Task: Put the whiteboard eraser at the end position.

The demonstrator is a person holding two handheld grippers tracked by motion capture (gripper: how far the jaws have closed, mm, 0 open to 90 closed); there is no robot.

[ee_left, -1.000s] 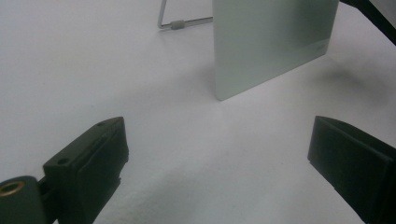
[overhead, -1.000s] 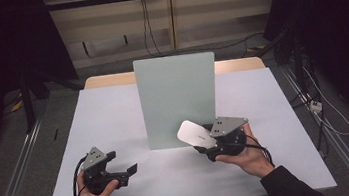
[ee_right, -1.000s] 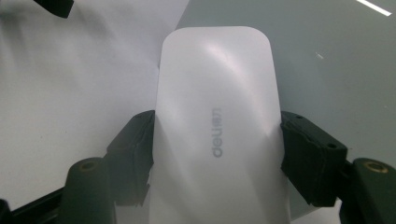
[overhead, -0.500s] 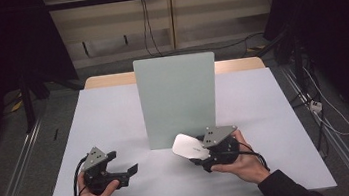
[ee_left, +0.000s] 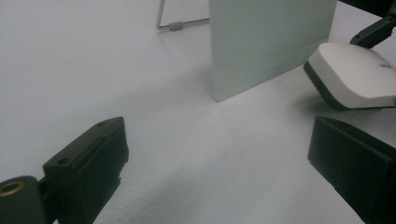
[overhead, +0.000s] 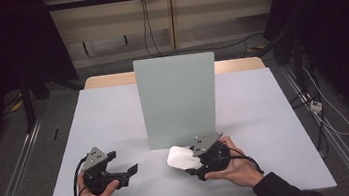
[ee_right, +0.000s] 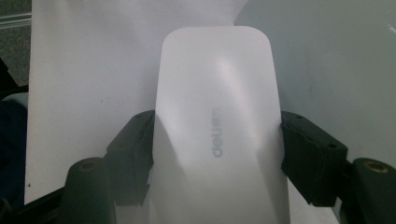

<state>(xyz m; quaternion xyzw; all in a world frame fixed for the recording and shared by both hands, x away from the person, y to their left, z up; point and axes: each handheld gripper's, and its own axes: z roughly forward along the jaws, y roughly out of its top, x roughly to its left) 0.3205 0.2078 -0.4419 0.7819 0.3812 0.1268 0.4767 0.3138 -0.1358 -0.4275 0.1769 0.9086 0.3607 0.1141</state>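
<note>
The right gripper (overhead: 198, 161) pinches a white computer mouse (overhead: 180, 157) by its two long sides, its black jaws pressed flat against the flanks just behind the middle, as the right gripper view shows around the mouse (ee_right: 215, 135). The mouse hangs just above the table (overhead: 109, 116), near the front edge and right of centre, close in front of the pale green upright panel (overhead: 177, 97). It is a low, rounded slab with a smooth matt white top, a faint grey logo and a darker band along its underside; it looks like light, stiff plastic, and its curved, sloping shell is likely to be slippery, so a hold across the straighter side walls seems safer than one over the domed top. The left gripper (overhead: 123, 172) rests at the near left with its jaws spread wide and nothing between them. The table covering is a plain white sheet with a fine grain, and a thin wire stand (ee_left: 180, 24) props the panel from behind.
</note>
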